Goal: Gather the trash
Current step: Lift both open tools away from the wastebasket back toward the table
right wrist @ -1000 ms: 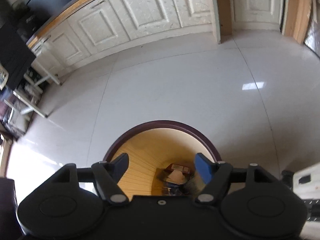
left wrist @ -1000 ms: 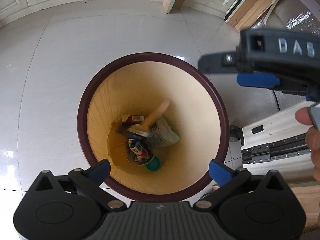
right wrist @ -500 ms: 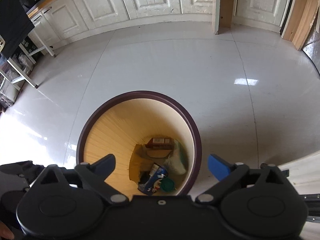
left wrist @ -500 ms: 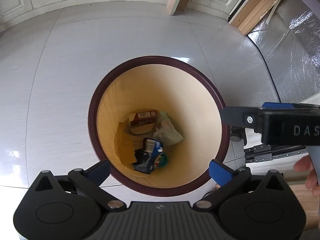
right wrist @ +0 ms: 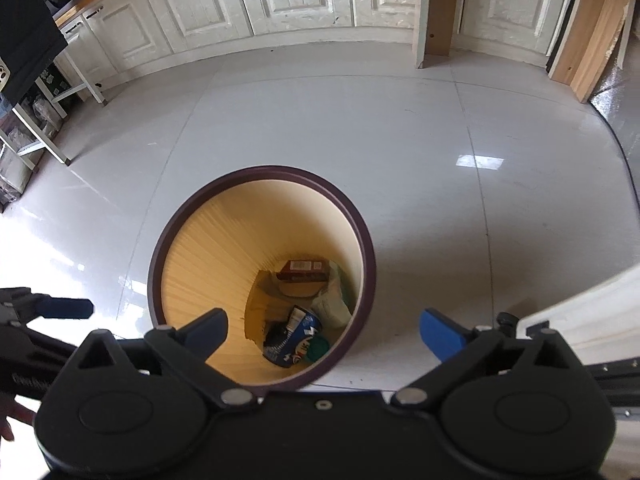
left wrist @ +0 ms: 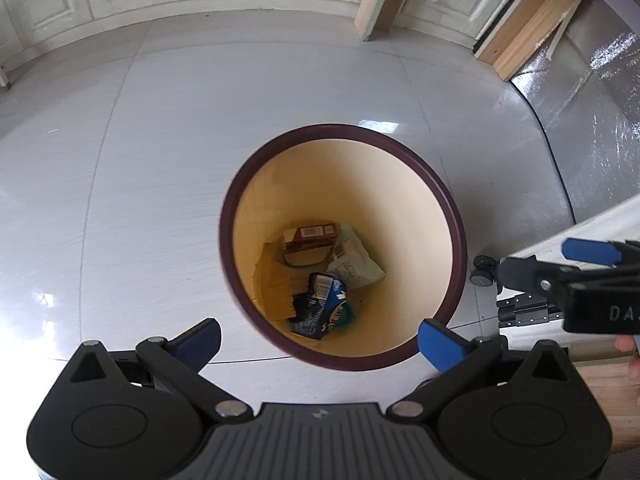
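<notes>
Here both tools, left [left wrist: 319, 342] and right [right wrist: 323, 330], hang spread wide, empty, above the bin [left wrist: 456, 216] rim.

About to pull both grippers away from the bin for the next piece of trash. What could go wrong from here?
1. The right gripper and left gripper, both open and empty, hang side by side above the bin; they might knock each other when swinging away.
2. A white folding frame on casters stands right beside the bin, so a low sweep of the right gripper could catch it.
</notes>
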